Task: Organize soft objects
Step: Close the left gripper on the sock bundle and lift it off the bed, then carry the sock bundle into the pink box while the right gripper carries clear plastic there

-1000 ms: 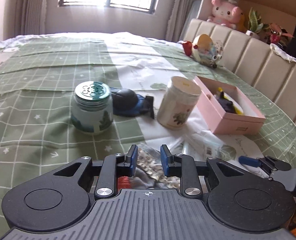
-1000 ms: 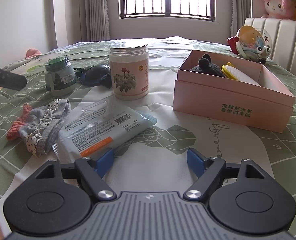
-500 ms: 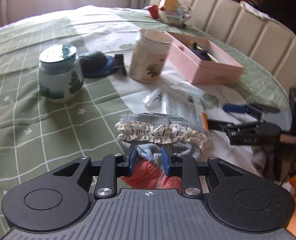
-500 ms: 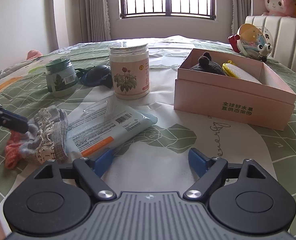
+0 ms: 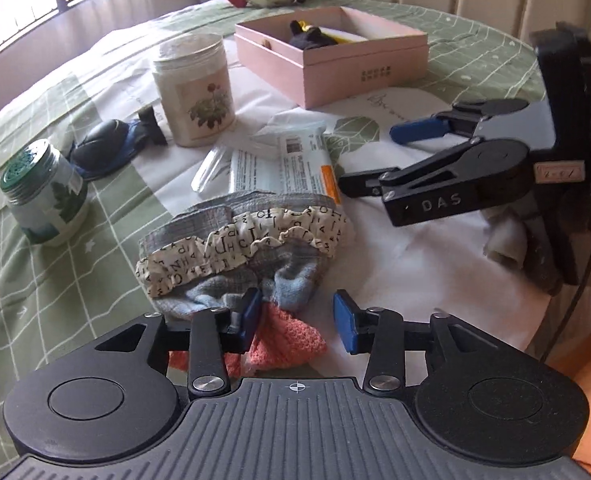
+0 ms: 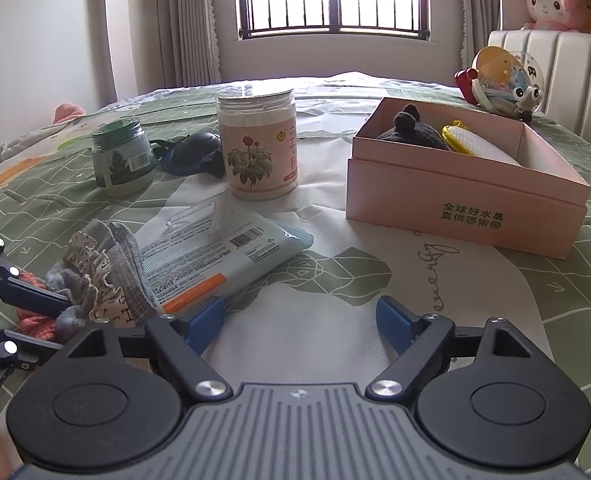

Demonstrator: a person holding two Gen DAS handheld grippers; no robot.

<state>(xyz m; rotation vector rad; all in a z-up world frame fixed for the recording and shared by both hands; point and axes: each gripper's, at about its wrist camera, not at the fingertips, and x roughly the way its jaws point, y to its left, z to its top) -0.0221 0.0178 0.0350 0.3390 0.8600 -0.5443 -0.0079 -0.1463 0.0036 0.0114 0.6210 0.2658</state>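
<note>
With the left gripper (image 5: 297,316) opening over the near sock bundle (image 5: 239,256) and the right gripper (image 6: 301,322) spread empty, a shallow pinch could catch only one layer, spilling the rest short of the pink box (image 5: 359,60).

Green Chinese characters reading 全球好水果 直供百果 mark the front wall of the pink box (image 6: 471,216), while raised letters "DAS" stand on the black arm of the right claw (image 5: 411,148), and scattered capital letters pattern the frilled cloth (image 5: 239,240).
</note>
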